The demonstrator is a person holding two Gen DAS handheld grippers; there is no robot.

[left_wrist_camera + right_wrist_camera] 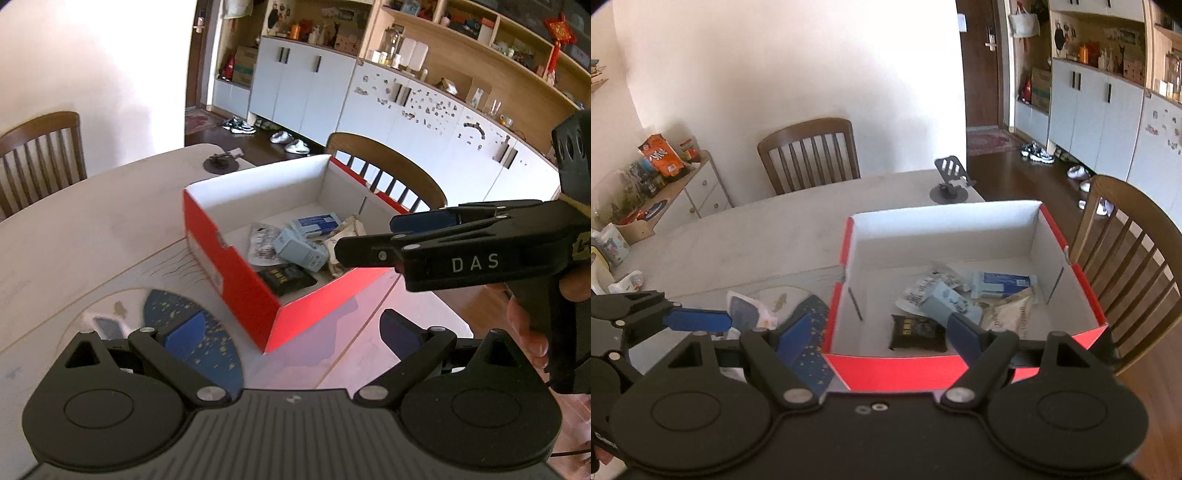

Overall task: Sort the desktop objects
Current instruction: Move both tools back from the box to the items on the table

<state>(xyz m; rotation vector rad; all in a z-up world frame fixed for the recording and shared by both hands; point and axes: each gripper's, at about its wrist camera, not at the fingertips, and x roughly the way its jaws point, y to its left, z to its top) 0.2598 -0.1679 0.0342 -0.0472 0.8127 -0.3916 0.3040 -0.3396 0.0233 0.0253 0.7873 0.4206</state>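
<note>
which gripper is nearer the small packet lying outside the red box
Left. The left gripper sits right at the small packet beside the red box; the right gripper reaches over the box, away from it.

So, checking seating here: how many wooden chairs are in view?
2: one chair at the table's far side by the wall, one chair just beyond the red box. Others may be out of frame.

I'm seeing a red box [894, 369] with a white inside at frame centre, and a gold-flecked navy pouch [812, 354] showing lower left.
</note>
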